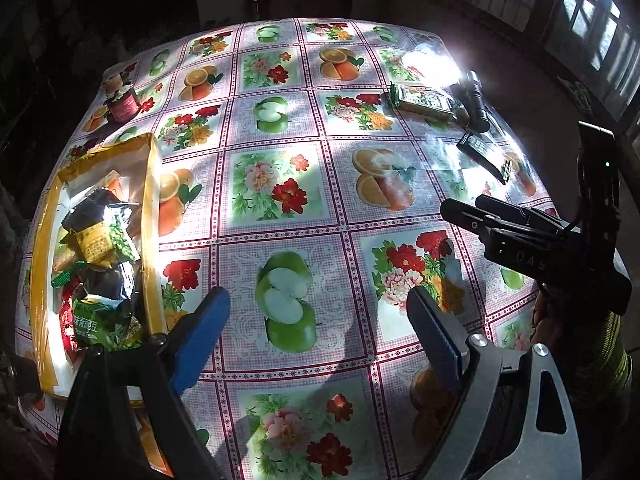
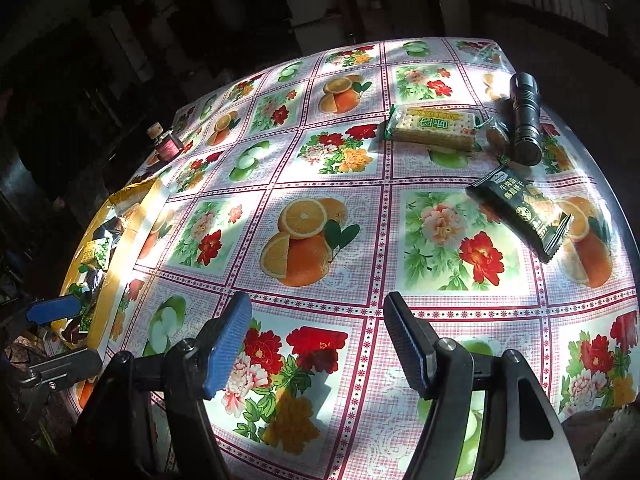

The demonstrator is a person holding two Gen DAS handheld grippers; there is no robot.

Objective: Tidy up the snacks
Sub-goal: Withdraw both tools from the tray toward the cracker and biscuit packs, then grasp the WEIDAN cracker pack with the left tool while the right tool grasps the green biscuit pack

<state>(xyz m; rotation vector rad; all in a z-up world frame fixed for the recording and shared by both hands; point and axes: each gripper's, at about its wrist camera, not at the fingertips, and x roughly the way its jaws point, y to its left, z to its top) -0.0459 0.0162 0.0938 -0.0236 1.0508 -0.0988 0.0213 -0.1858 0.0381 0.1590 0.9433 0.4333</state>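
**Box part-filled, three packets still out on the tabletop**

Both pairs of fingers fill the bottom of my two views with nothing between them. My left gripper (image 1: pixel 316 320) stands spread wide over bare cloth, and my right gripper (image 2: pixel 318 344) is parted somewhat less, also holding nothing.

At the left edge of the left wrist view sits the yellow box (image 1: pixel 154 216), already holding a heap of wrapped snacks (image 1: pixel 100 248), so I judge a good part of the sorting done.

Left to collect, in the upper right of the right wrist view: the cracker packet (image 2: pixel 434 126), a small round biscuit pack (image 2: pixel 497 136) just beside it, and the black packet (image 2: pixel 520 212) lower right, nearest my right fingers. A flashlight (image 2: pixel 526 120) touches the small pack; a little jar (image 2: pixel 166 144) stands far left. Neither looks like a snack.
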